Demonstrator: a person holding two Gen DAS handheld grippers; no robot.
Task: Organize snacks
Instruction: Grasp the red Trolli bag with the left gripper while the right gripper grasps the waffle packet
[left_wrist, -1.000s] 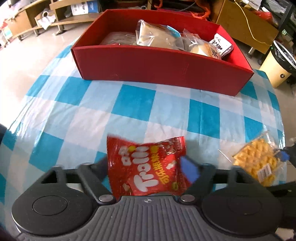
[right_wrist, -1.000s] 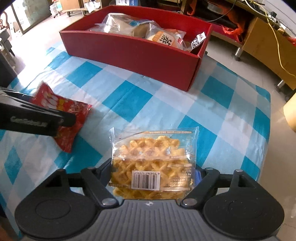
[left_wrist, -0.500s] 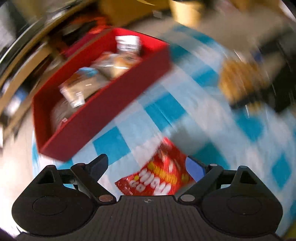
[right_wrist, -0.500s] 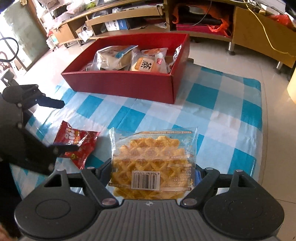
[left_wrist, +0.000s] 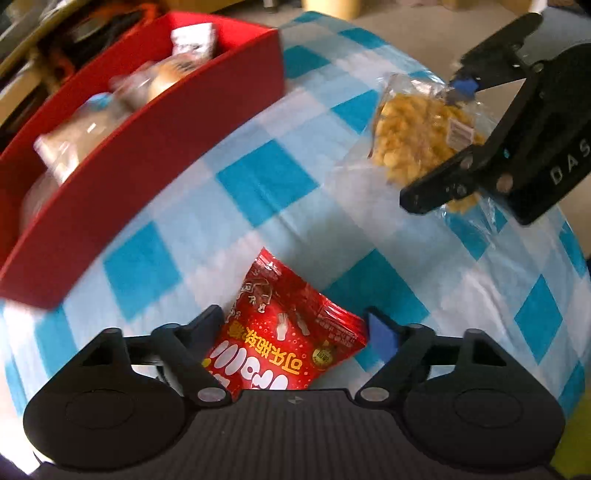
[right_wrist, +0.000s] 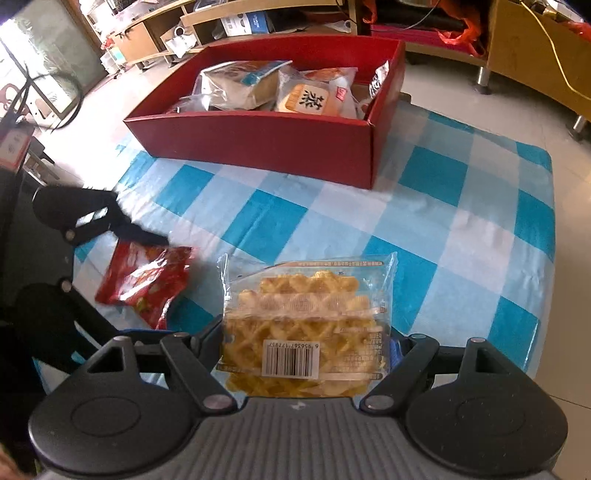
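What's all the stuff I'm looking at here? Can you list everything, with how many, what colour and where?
Box: one, red, open, at the far end of the tablecloth.
Wrapped snacks in the box: several, mostly clear or pale wrappers; exact count unclear.
Tablecloth: one, blue and white checks, under everything.
Candy bag: one, red with white lettering, on the cloth between the left gripper's fingers.
Waffle pack: one, clear wrapper, golden waffles, barcode label, held off the cloth by the right gripper.
Shelves and cabinets: wooden, in the background.
Left gripper: black, fingers closing around the candy bag.
Right gripper: black, fingers shut on the waffle pack.
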